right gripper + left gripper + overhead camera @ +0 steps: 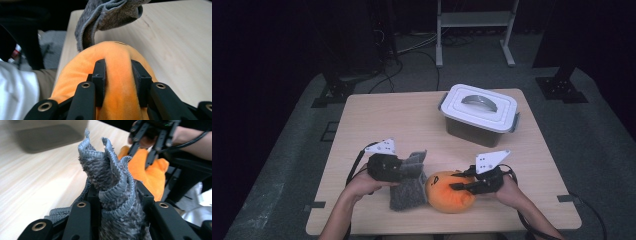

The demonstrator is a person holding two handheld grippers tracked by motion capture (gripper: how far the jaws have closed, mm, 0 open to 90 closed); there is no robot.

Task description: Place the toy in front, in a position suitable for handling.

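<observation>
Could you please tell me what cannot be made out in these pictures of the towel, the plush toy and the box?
- Inside of the lidded box: high view, the closed lid hides it.
- Same box in the left gripper view: motion blur, top edge cuts it off.
- Plush toy face: right gripper view, the right tongs pinch it from behind; too small in the high view.
- Lower part of the grey towel: left gripper view, the left tongs cover it.

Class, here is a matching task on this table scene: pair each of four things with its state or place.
1. grey cloth
2. orange plush toy
3. white lidded box
4. table

a. stands closed at the far side
b. pinched by the right tongs
c. light wood
d. bunched in the left tongs

Pairs: 1-d, 2-b, 3-a, 4-c
</observation>
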